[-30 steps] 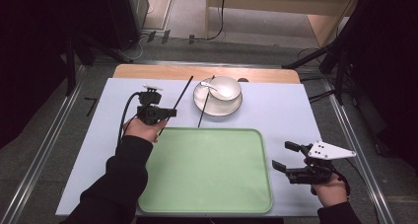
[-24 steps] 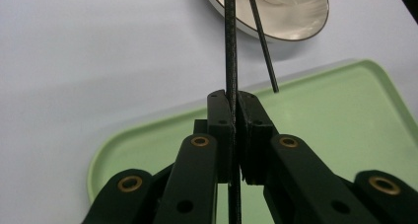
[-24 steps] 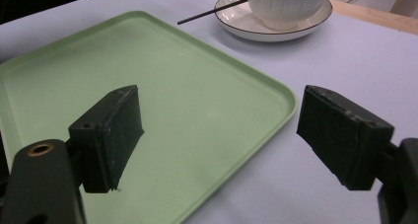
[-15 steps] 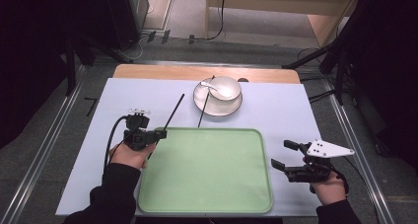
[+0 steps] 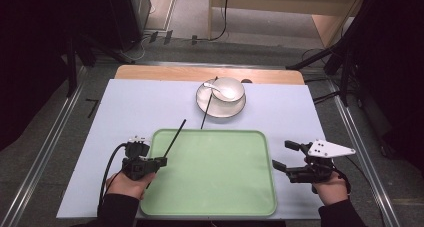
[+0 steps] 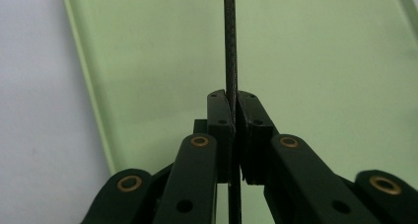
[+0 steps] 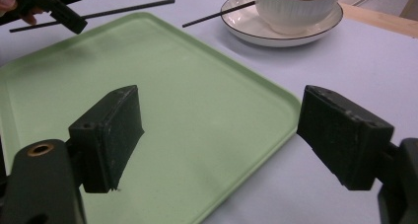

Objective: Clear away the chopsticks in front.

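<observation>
The left gripper (image 5: pixel 161 161) now sits nearer the person, its chopstick (image 5: pixel 173 139) carried over the tray's (image 5: pixel 260 197) left edge.

Tray (image 5: pixel 220 187) lies at the near centre of the tabletop (image 5: pixel 125 107). Behind it stands a saucer (image 5: pixel 212 108) bearing a bowl (image 5: pixel 235 91) with a spoon (image 5: pixel 218 90) in it; one chopstick (image 5: pixel 207 107) leans across the saucer's left rim. Left gripper (image 5: pixel 161 161), at the tray's left edge, holds a second chopstick (image 5: pixel 174 138) slanting away over the tray's far-left corner. Right gripper (image 5: pixel 286 157) sits beside the tray's right edge.
</observation>
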Demonstrator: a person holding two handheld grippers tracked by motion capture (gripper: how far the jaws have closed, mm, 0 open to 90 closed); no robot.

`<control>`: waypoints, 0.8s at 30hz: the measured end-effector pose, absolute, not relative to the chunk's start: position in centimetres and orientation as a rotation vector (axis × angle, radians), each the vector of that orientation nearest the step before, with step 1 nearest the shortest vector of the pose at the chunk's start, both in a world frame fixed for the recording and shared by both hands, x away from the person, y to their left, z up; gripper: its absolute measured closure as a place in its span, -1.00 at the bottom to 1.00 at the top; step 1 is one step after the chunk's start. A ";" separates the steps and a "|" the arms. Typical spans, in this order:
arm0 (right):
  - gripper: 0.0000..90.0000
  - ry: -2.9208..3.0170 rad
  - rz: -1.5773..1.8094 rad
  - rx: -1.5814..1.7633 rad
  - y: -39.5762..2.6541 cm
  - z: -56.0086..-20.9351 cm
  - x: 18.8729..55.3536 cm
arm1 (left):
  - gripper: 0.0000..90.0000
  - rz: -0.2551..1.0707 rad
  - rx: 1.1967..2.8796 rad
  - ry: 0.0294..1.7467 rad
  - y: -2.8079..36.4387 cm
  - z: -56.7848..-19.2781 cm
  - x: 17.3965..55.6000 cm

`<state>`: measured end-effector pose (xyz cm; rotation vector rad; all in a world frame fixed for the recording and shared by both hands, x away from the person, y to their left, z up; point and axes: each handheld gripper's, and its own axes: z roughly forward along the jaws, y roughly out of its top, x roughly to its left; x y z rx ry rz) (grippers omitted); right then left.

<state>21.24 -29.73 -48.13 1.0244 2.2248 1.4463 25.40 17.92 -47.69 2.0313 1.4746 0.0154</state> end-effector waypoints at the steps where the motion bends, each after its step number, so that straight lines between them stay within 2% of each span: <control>1: -0.60 2.225 1.448 1.024 -29.7 -48.1 21.2 | 0.92 0.007 2.033 1.480 18.0 -47.9 25.1; 14: -0.60 2.224 1.446 1.030 -29.8 -48.1 21.2 | 0.91 -0.031 2.109 1.515 17.2 -49.6 24.8; 24: -0.60 2.221 1.448 1.029 -29.8 -48.1 21.1 | 0.73 -0.048 2.118 1.490 16.9 -50.1 25.4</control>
